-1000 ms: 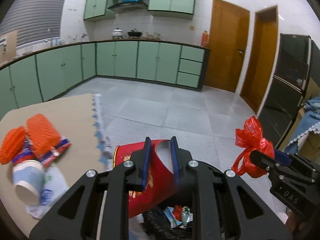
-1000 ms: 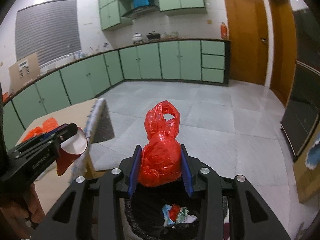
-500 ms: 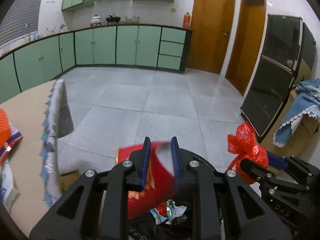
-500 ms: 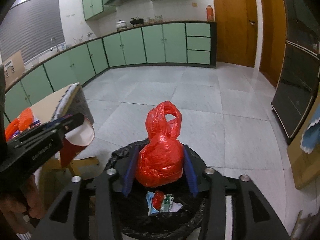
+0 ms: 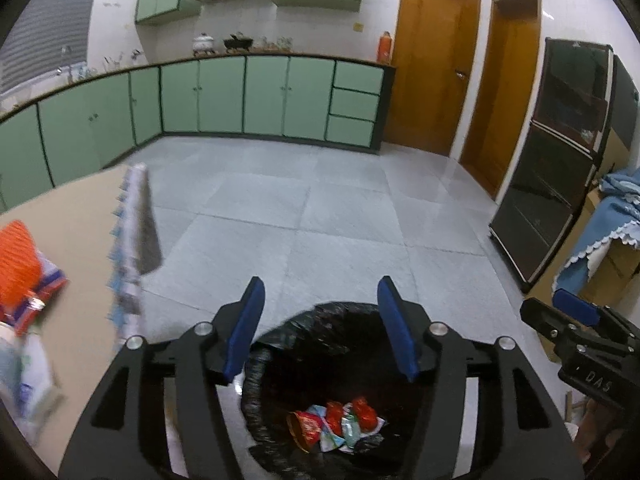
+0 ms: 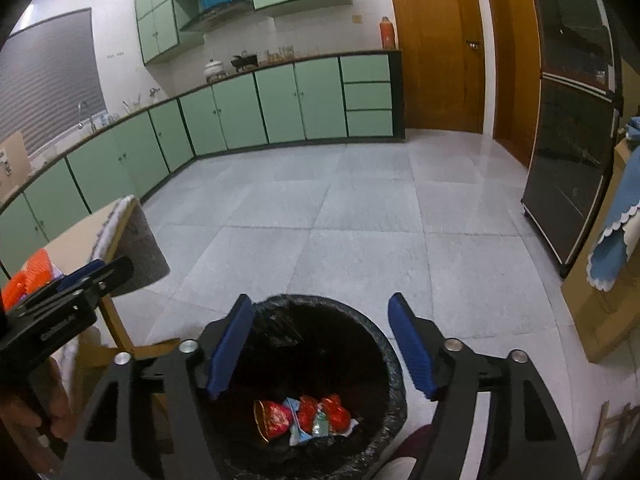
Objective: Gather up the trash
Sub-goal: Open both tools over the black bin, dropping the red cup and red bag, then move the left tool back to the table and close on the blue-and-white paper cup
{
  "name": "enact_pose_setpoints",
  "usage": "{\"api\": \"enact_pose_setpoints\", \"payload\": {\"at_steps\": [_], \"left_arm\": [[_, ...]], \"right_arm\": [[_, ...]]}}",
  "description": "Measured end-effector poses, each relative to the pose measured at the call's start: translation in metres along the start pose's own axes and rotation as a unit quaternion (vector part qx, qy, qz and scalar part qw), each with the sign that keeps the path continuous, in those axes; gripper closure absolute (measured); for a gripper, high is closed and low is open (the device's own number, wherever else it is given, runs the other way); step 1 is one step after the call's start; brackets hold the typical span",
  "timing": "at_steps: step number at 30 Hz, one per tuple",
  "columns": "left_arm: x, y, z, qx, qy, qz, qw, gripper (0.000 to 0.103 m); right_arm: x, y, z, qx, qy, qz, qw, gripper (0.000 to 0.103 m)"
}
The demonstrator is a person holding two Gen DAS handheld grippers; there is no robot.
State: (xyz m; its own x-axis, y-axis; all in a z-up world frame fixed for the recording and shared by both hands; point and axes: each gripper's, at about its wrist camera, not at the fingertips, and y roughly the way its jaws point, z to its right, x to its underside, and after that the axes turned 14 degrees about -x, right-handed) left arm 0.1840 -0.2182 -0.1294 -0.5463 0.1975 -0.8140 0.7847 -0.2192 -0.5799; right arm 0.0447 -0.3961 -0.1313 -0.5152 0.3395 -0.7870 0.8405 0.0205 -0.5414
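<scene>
Left wrist view is showing the left gripper hanging over the trash bin, its 2 blue-padded fingers spread wide with nothing between them. The bin is lined with a black bag and is sitting on the grey tiled floor just beside the table. At the bottom of the bin the red cup is lying on its side, touching a small heap of wrappers, and the red plastic bag is resting against that heap on the other side. On the table, orange mesh and other blurred packaging are lying near its left edge. The right gripper is showing at the right border of this view, beside the bin.

Right wrist view is looking down into the same bin, with the right gripper also spread wide and gripping nothing, its fingers framing the bin's opening. The cup and the red bag are lying at the bottom with the wrappers between them. The left gripper is showing at the left, held by a hand, above the table's edge. Green cabinets are running along the far wall.
</scene>
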Motion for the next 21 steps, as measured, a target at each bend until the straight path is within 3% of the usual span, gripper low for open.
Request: {"api": "enact_pose_setpoints", "payload": {"at_steps": [4, 9, 17, 21], "left_arm": [[-0.006, -0.027, -0.034, -0.031, -0.014, 0.022, 0.9992, 0.037], [-0.004, -0.057, -0.089, -0.084, -0.039, 0.033, 0.9951, 0.025], [0.017, -0.09, -0.192, -0.199, -0.083, 0.023, 0.9762, 0.024], [0.027, -0.099, -0.223, -0.226, -0.098, 0.007, 0.9691, 0.023]], "right_arm": [[-0.01, -0.005, -0.029, -0.019, -0.02, 0.015, 0.999, 0.022], [-0.016, -0.005, -0.075, -0.053, -0.051, 0.027, 0.997, 0.007], [-0.006, 0.019, -0.159, -0.115, -0.101, 0.007, 0.988, 0.006], [0.004, 0.028, -0.191, -0.137, -0.114, 0.005, 0.984, 0.006]]}}
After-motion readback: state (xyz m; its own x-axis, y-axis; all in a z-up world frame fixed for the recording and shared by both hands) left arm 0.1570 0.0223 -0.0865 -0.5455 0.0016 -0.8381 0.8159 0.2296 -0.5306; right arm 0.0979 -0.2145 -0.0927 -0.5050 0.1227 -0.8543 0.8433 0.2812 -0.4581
